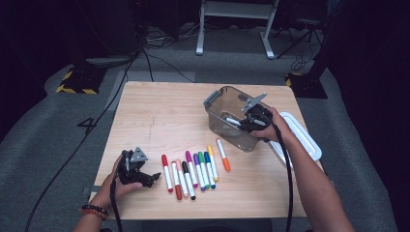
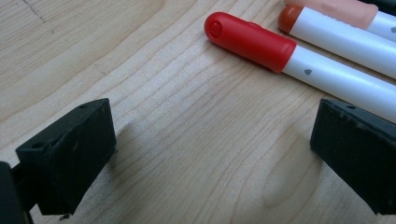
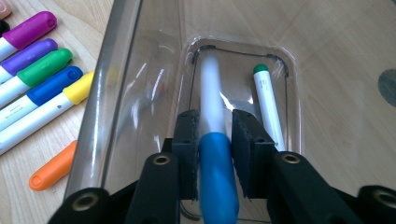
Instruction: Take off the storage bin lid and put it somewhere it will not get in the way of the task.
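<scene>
Black jaws of the right gripper (image 3: 212,140) stood close on either side of a blue-capped marker (image 3: 215,177), pads at its sides, holding it low inside the clear plastic bin (image 3: 122,84). One green-capped marker (image 3: 268,105) already lay on the bin's floor beside it. Over by the table's (image 1: 145,116) near edge, the left gripper (image 2: 210,154) rested wide open with nothing between its jaws, just short of the red marker (image 2: 252,39). Ten or so markers waited in a row, so most of the packing seemed left. A white lid (image 1: 309,140) lay beside the bin.
</scene>
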Demonstrator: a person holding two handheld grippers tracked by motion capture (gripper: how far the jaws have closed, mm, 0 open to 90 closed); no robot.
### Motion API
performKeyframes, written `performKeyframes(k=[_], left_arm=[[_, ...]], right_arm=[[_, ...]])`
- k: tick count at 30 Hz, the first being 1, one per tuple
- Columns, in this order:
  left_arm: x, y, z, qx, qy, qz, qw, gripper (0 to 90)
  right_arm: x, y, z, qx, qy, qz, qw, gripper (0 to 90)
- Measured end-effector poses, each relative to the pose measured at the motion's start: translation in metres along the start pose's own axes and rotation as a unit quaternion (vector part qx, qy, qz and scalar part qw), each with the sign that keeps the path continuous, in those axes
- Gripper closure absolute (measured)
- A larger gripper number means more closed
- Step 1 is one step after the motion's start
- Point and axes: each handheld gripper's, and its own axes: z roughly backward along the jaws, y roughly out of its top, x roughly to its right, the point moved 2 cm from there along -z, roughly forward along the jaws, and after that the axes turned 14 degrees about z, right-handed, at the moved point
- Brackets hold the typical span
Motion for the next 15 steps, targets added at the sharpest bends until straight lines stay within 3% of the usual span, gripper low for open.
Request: performKeyframes(k=[8,12,15], left_arm=[[0.0,0.0,0.0,0.0,0.0,0.0,1.0,0.4],[0.0,0.0,0.0,0.0,0.0,0.0,1.0,0.4],[0.0,0.0,0.0,0.0,0.0,0.0,1.0,0.5]], right_arm=[[0.003,-0.003,0.004,0.002,-0.017,-0.014,0.9998,61.4],[0.003,-0.004,0.016,0.031,-0.028,-0.029,0.9987,56.0],[-0.001,-0.005,0.031,0.067,-0.04,-0.042,0.996,50.3]])
